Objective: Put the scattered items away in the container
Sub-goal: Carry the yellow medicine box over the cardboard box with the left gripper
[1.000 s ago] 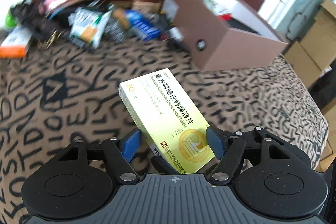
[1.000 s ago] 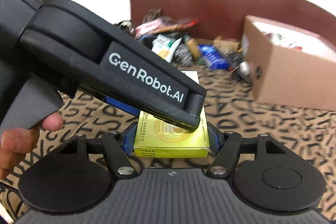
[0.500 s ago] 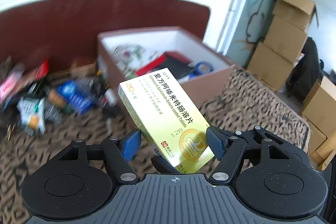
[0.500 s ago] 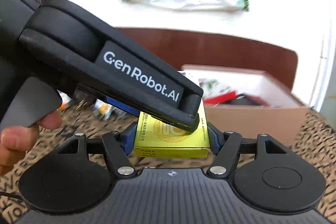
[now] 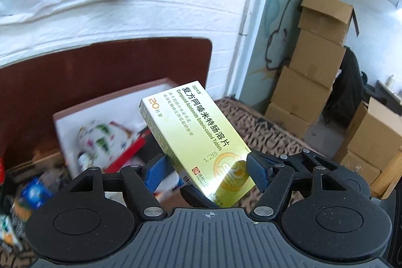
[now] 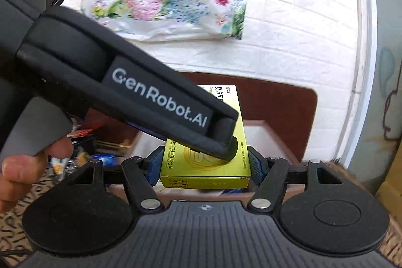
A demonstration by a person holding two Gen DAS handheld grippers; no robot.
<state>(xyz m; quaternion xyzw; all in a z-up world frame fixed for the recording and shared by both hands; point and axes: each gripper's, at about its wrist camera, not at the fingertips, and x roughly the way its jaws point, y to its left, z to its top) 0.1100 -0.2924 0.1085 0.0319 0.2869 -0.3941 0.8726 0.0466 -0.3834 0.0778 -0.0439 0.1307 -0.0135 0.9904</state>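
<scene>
change: both views have swung up from the scattered pile toward the open brown cardboard container (image 5: pixel 110 112) | left gripper (image 5: pixel 204 168) and right gripper (image 6: pixel 204 165) both clench 1 yellow-green cardboard tablet box (image 5: pixel 193 135); carried above the container's near wall | judged: release comes next

Letter-patterned bed cover (image 5: pixel 253 127), open brown box (image 5: pixel 108 102) on it, scattered packets (image 5: pixel 32 195) beside

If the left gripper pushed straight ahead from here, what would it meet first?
Probably the open brown box: the left gripper, holding the yellow tablet carton, points at its rim and interior, with the headboard beyond. Depth is hard to judge.
</scene>
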